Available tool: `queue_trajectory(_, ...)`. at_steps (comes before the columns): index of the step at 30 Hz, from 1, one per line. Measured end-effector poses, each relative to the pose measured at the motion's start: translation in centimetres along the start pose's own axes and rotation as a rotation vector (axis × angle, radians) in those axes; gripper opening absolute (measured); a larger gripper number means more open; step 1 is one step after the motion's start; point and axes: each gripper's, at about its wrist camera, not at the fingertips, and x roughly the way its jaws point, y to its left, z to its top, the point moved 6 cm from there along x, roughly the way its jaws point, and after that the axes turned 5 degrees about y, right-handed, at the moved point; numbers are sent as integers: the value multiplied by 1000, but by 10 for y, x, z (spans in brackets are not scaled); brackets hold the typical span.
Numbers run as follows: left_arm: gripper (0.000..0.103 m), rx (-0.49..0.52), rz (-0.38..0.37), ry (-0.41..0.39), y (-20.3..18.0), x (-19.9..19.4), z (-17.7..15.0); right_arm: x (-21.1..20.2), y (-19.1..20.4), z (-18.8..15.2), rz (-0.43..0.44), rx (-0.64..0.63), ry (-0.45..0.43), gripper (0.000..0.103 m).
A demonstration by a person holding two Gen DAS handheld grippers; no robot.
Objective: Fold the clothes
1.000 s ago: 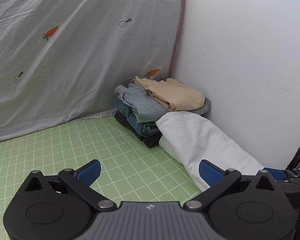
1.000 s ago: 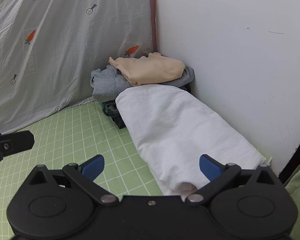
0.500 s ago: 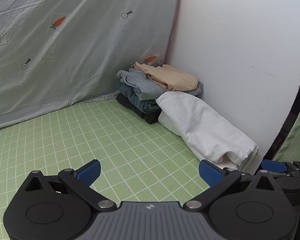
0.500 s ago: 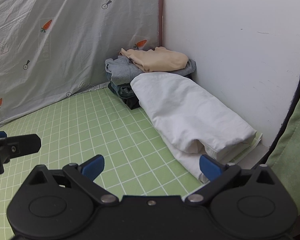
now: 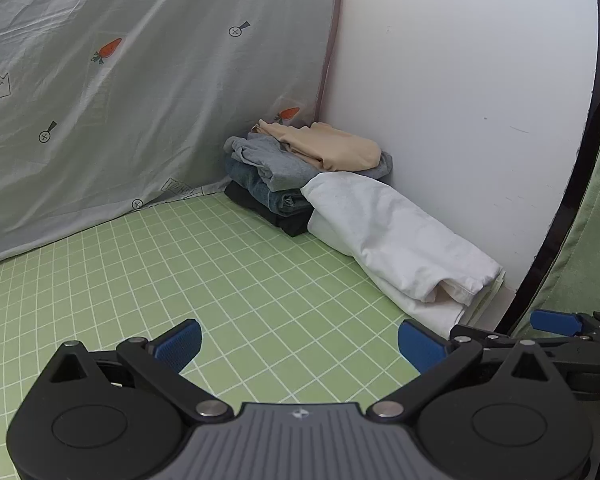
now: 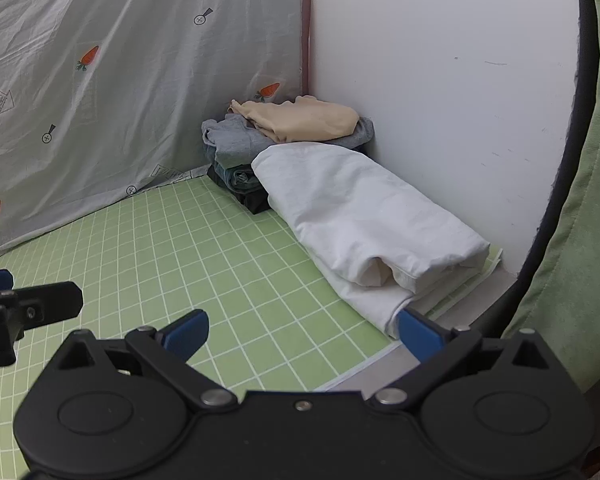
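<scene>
**Mia:** Green mat (image 5: 228, 272) with white squares covers the tabletop. Behind it hangs a gray sheet (image 5: 120, 100) with little orange carrots and arrows on it. A white wall (image 5: 460, 80) stands on the other side.

**Ben:** Where are the clothes?

**Mia:** Back in the corner, where the sheet meets the wall. A pile of folded clothes (image 5: 284, 176) sits there. A tan piece (image 5: 328, 148) is on top, a gray one is under it, then a blue jean one, and a black one is at the bottom.

**Ben:** And the white thing?

**Mia:** That is a folded white cloth (image 5: 396, 240). It lies along the wall on the mat. One end leans on the pile. The other end shows an open fold, near the mat's edge.

**Ben:** What is the left gripper (image 5: 298, 344) doing?

**Mia:** It floats over the mat. Its blue fingers (image 5: 178, 342) are spread wide and hold nothing.

**Ben:** And the right gripper (image 6: 302, 330)?

**Mia:** Same thing. Its fingers (image 6: 186, 334) are wide apart and empty too. The right blue finger is just beside the near end of the white cloth. I cannot tell if it touches.

**Ben:** Can they see each other?

**Mia:** Yes. In the right view, the left gripper pokes in at the left edge. In the left view, the right gripper shows low on the right.

**Ben:** What is that green stuff on the far right?

**Mia:** A soft green cloth (image 6: 580, 240) hanging past a black edge.
</scene>
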Motion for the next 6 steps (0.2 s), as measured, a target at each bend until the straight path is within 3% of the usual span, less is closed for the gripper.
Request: queue_trajectory(6,103,-3,0,-1,2,-2,0,-2,2,0,0,-3,-6,102)
